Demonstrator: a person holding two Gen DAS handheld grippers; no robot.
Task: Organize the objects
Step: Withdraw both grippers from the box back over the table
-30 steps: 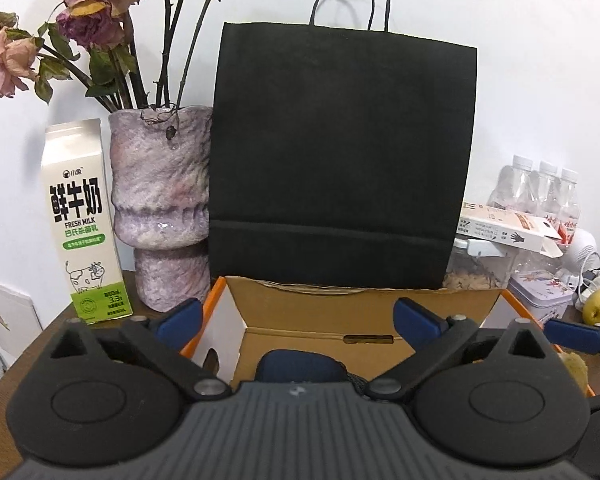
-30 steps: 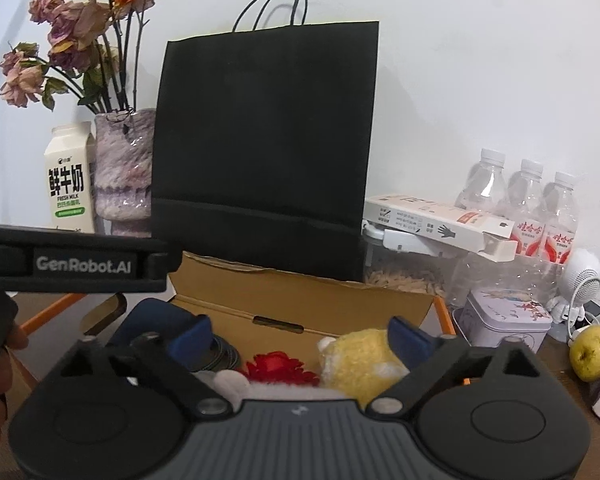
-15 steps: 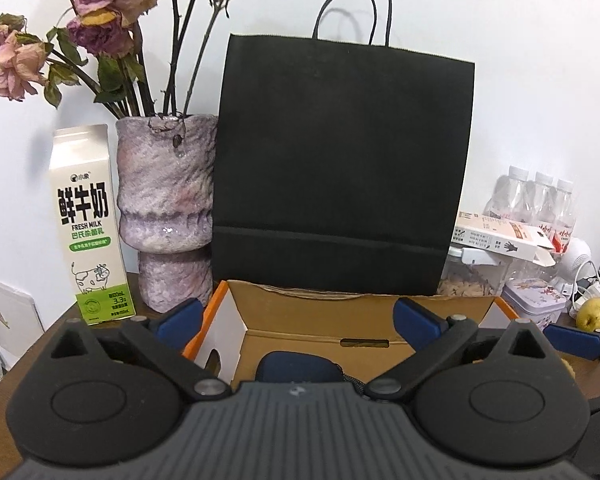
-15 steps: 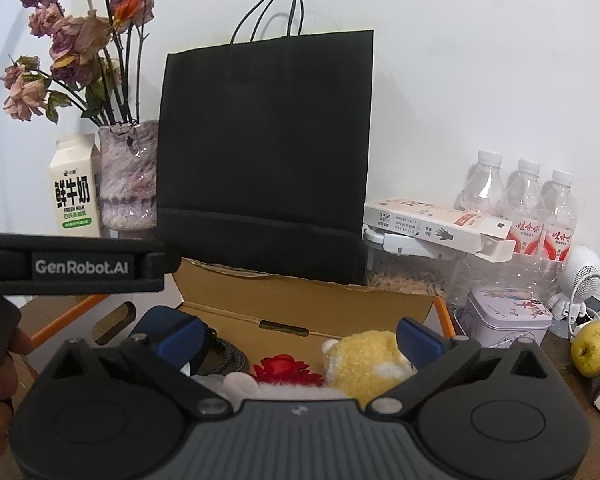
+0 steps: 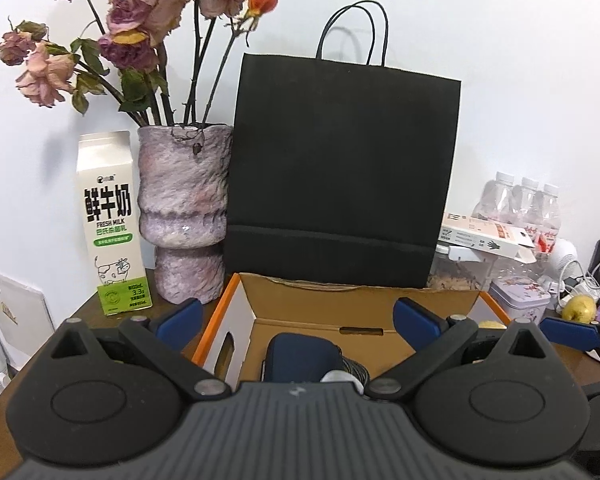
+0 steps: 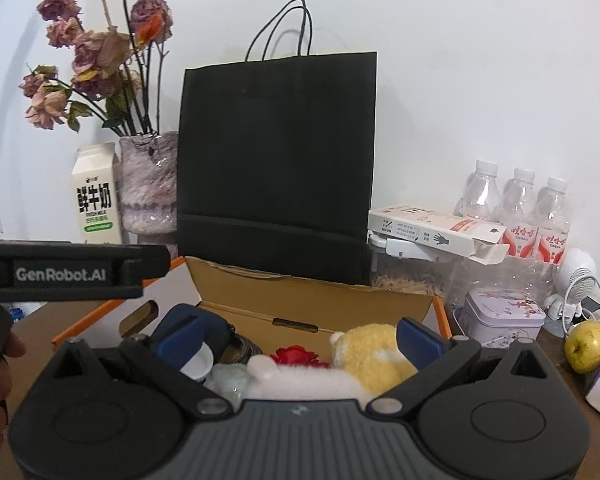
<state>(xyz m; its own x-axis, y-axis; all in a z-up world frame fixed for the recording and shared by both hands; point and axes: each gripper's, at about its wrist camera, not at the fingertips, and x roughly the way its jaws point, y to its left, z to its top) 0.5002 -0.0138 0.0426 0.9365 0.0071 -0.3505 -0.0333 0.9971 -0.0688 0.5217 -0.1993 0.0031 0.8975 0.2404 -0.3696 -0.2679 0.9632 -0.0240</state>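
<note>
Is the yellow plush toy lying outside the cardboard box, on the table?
No, in the right wrist view the yellow plush toy lies inside the cardboard box, beside a red flower.

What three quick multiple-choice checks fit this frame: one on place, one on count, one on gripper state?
1. Where does the milk carton stand?
A. left of the vase
B. inside the cardboard box
C. on top of the tin

2. How many water bottles stand by the wall?
A. one
B. three
C. five

3. How is the right gripper?
A. shut on the apple
B. shut on the black bag
C. open, holding nothing

Answers:
1 A: the carton sits on the table beside the vase, on its left.
2 B: three capped bottles show in a row in the right wrist view.
3 C: its fingers stand wide apart above the box, with the yellow plush toy below.
</note>
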